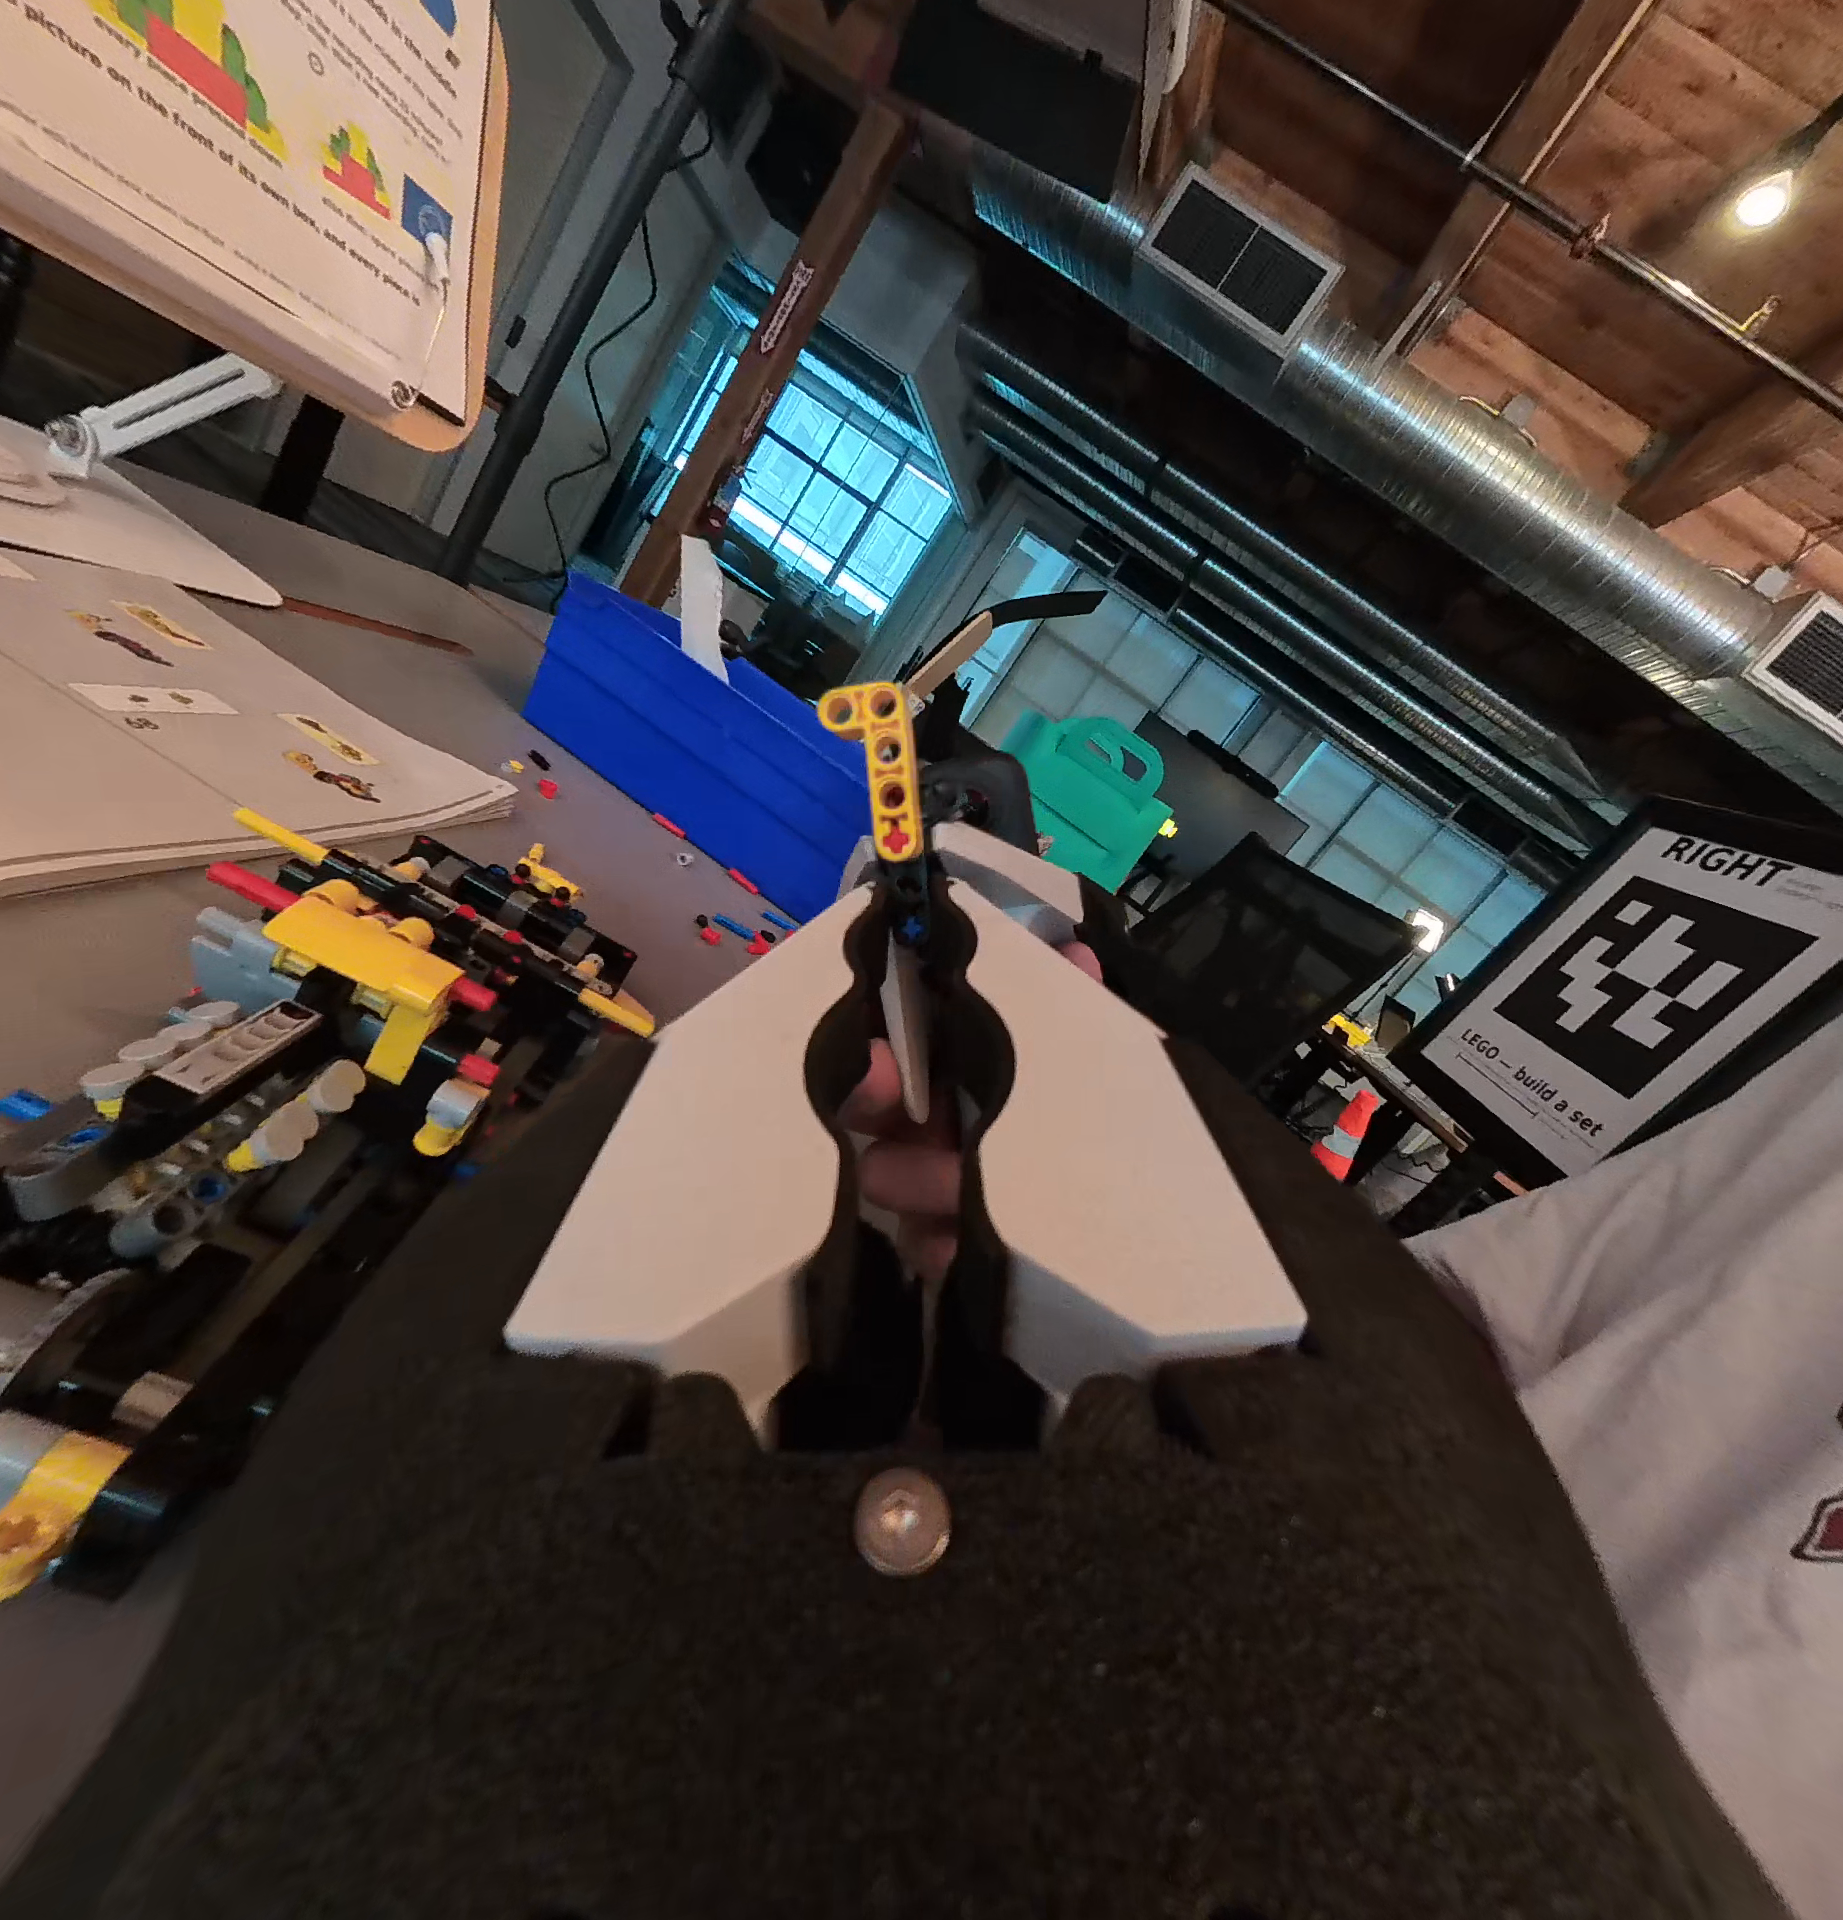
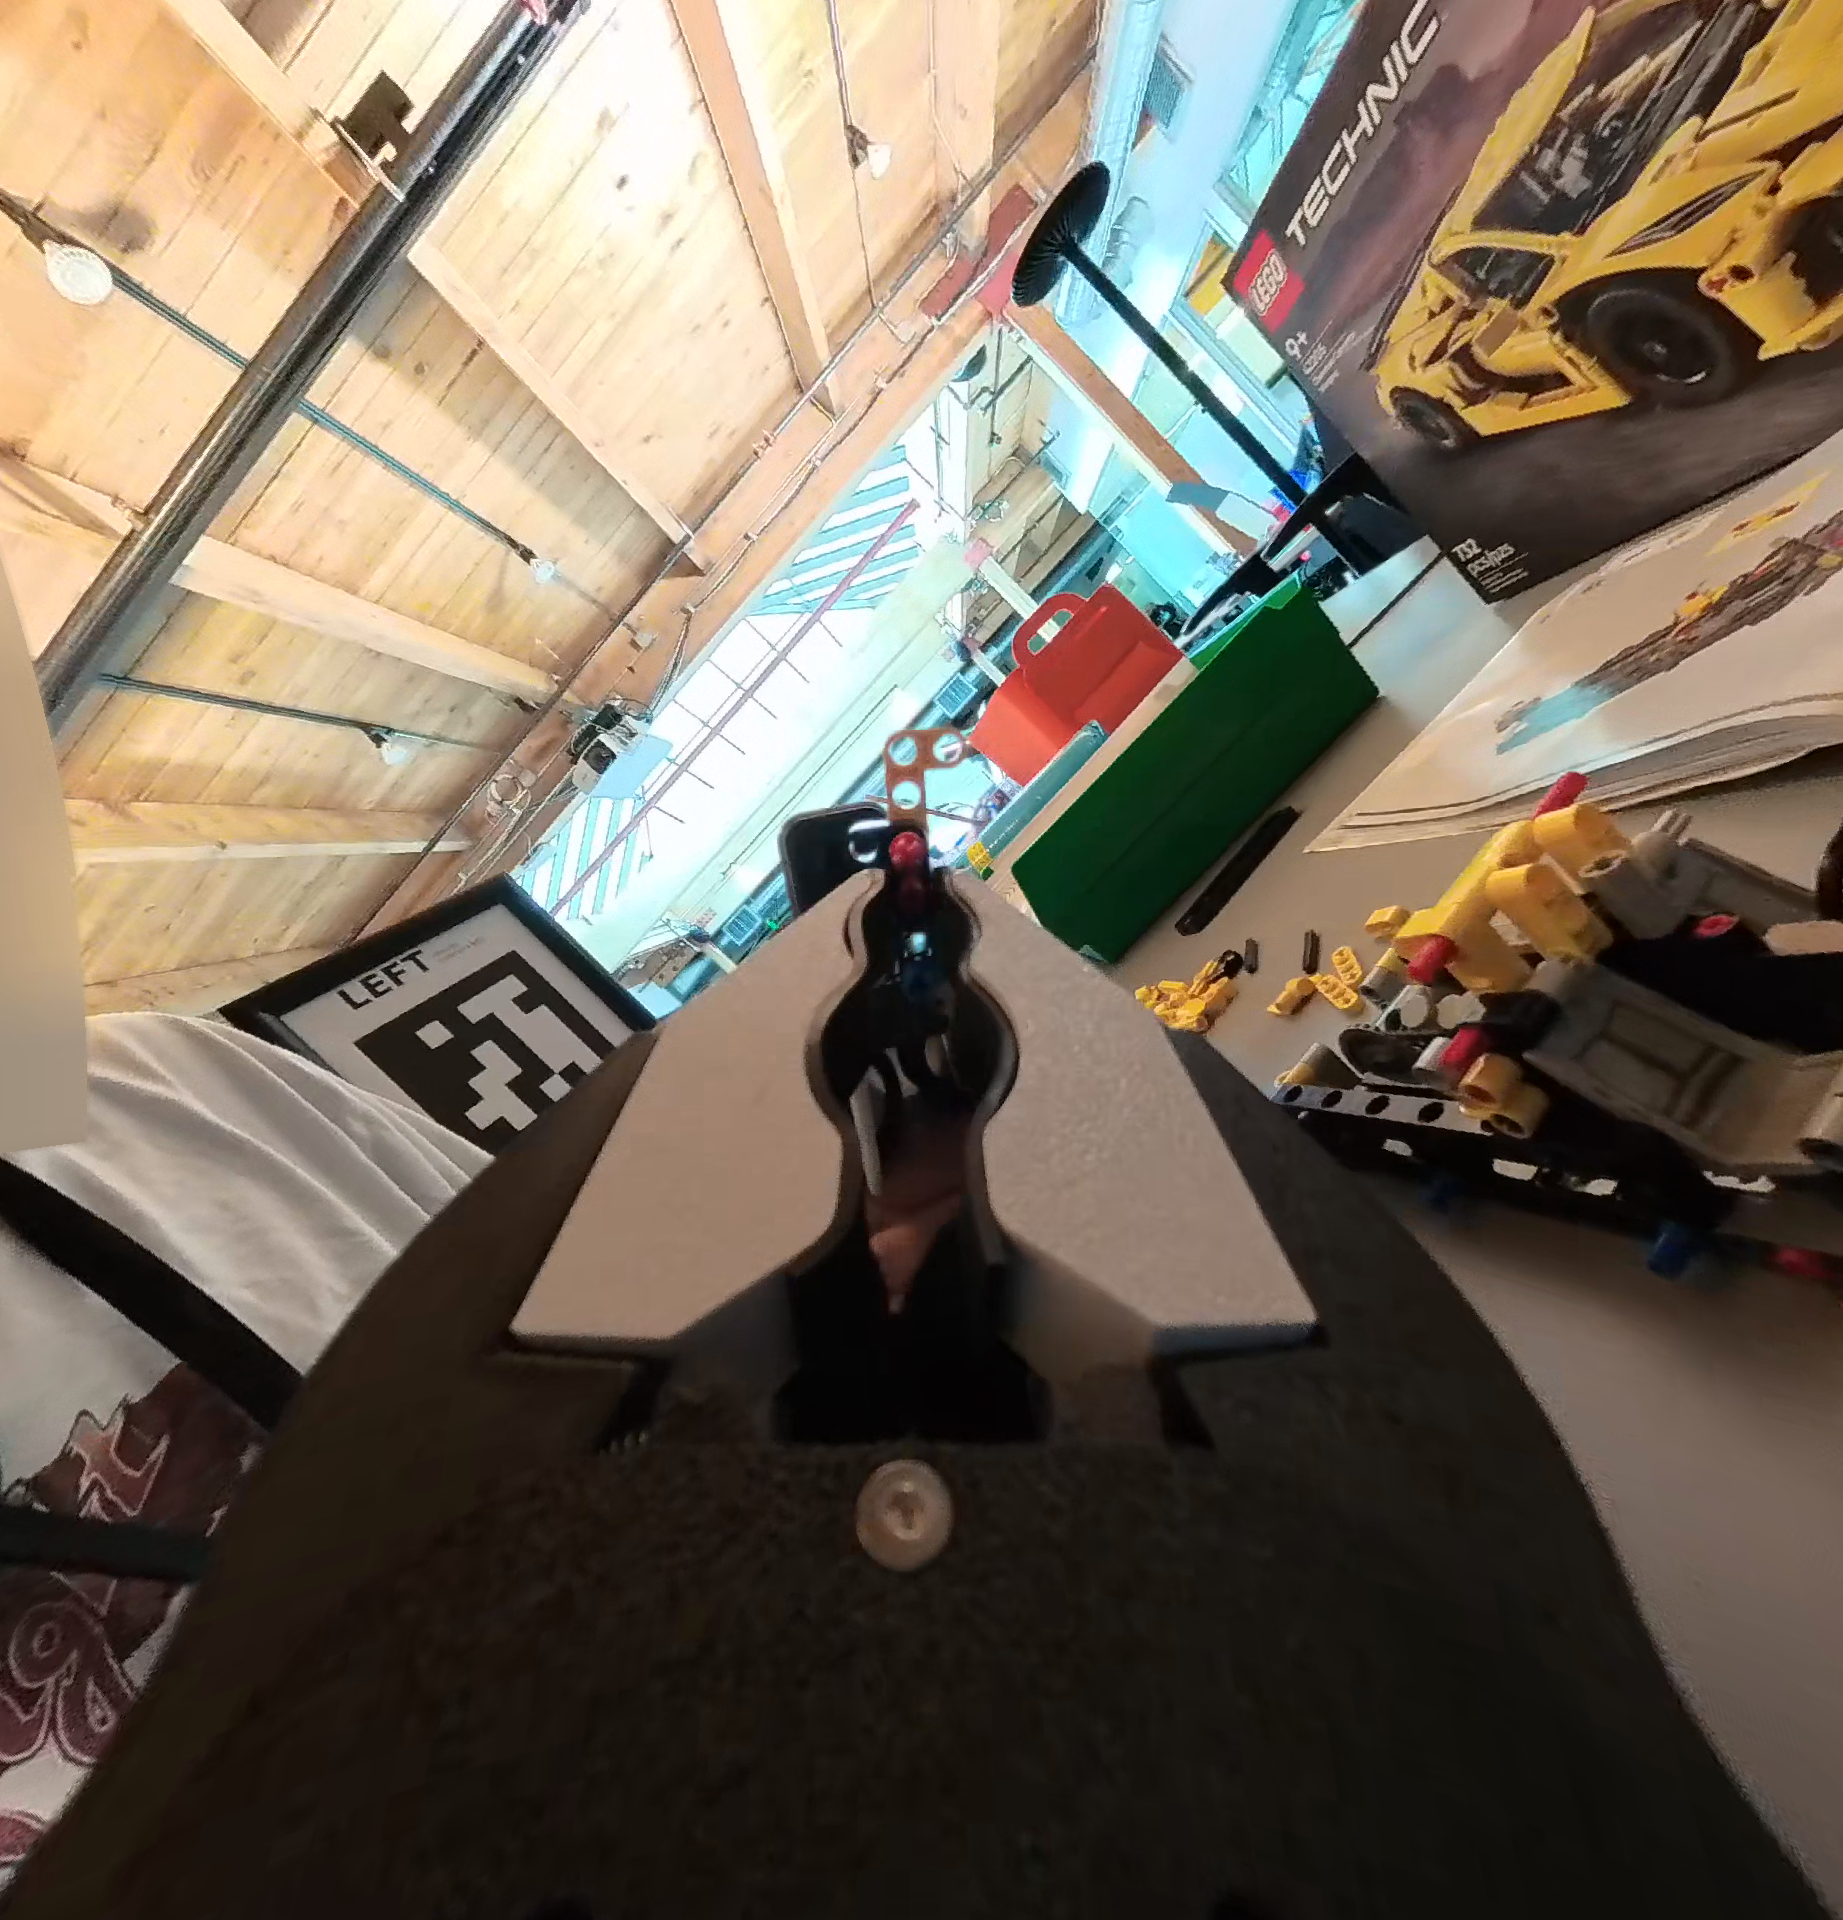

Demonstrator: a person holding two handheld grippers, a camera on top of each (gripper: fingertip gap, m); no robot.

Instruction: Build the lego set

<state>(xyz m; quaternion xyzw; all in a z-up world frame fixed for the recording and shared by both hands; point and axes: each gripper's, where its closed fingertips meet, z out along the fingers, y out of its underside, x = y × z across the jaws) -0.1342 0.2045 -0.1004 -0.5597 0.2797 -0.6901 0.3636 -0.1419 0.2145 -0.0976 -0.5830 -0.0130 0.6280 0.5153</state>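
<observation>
A small assembly, a yellow L-shaped beam (image 1: 881, 764) with a red pin on a dark part with a blue pin, is held up in the air above the table. My left gripper (image 1: 904, 896) is shut on its lower end. My right gripper (image 2: 909, 883) faces it and is shut on the same dark part; the red pin (image 2: 904, 852) and the beam (image 2: 922, 769) stick out past its tips. The half-built black and yellow car chassis (image 1: 325, 1018) lies on the grey table (image 1: 55, 966) to the left, and shows in the right wrist view (image 2: 1571, 1018) to the right.
An open instruction booklet (image 1: 169, 748) (image 2: 1675, 644) lies behind the chassis. A blue bin (image 1: 688, 748), a green bin (image 2: 1208, 790), the set's box (image 2: 1623, 260) and loose small pieces (image 1: 740, 925) (image 2: 1260, 987) are on the table. A person's white shirt (image 1: 1675, 1403) is close by. Less than 4 cm separates the two grippers' tips.
</observation>
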